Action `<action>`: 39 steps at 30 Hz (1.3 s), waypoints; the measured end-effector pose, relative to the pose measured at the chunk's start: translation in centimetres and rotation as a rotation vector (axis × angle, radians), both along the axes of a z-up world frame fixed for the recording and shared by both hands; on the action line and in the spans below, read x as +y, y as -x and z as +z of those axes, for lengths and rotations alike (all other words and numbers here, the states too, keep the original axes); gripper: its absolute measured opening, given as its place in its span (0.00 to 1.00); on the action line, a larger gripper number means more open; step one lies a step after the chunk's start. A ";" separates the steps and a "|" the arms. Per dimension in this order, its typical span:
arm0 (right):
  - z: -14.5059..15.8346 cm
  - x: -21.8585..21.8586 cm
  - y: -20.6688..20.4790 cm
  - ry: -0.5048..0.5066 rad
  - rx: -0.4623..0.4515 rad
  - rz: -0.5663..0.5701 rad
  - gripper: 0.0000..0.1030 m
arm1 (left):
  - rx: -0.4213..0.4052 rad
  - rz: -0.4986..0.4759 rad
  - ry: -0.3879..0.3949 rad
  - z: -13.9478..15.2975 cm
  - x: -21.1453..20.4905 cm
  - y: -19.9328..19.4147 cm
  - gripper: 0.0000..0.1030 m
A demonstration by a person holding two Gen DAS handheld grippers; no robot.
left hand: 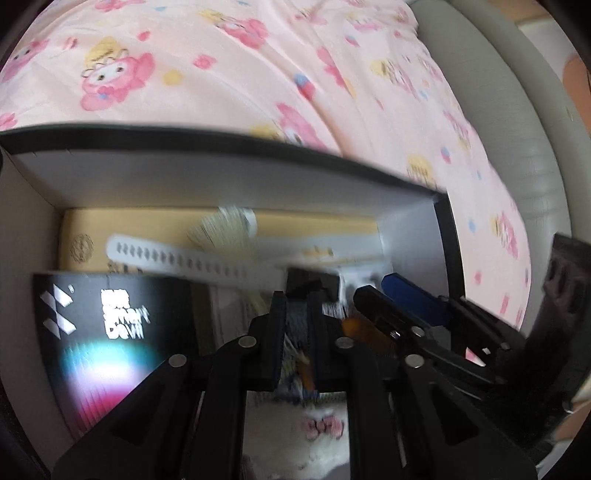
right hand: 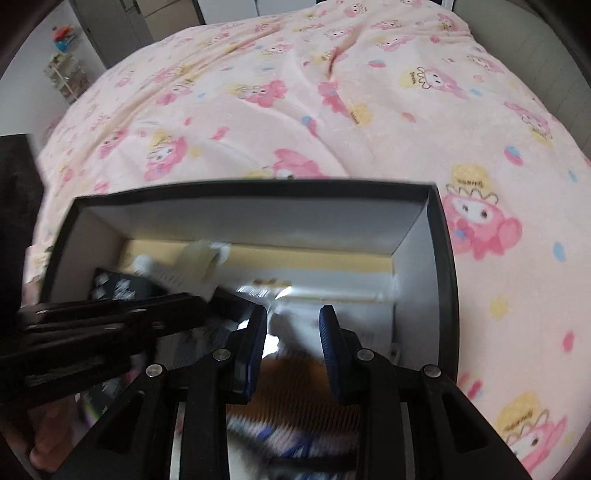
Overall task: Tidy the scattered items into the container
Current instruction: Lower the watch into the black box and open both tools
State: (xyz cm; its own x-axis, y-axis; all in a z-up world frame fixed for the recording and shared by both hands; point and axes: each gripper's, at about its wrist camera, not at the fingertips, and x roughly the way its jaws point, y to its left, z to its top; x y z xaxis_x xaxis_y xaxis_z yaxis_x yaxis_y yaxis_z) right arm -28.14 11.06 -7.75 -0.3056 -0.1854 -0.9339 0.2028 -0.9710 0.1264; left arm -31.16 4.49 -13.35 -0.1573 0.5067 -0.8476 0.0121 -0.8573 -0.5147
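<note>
Inside the box (right hand: 439,258), at 6 o'clock, the right gripper (right hand: 293,332) is spread, holding nothing; the left gripper (left hand: 297,317) pinches something blurred.

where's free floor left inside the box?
Bare strip of box floor along the far wall, right of the white strap, runs to the right corner. Left side is crowded: black booklet, strap. Near end holds both grippers, left, right.

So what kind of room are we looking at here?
Most likely a bedroom. A pink cartoon-print quilt covers what seems to be a bed, an open black-rimmed cardboard box sits on it, and grey wardrobe-like cabinet doors stand at the far wall.
</note>
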 end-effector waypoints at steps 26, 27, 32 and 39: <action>4.0 -0.4 -5.7 0.020 0.152 -0.045 0.27 | 0.285 -0.049 0.098 7.8 -1.3 -4.9 0.51; 5.2 -0.6 -7.0 0.000 0.200 -0.060 0.34 | 0.331 -0.043 0.116 9.1 -1.3 -5.6 0.58; 10.1 -1.1 -12.6 -0.038 0.365 -0.119 0.63 | 0.602 0.002 0.286 15.7 -1.4 -11.9 0.85; 15.6 -1.8 -20.3 -0.037 0.536 -0.163 0.71 | 0.720 0.072 0.308 20.8 -3.8 -20.0 0.99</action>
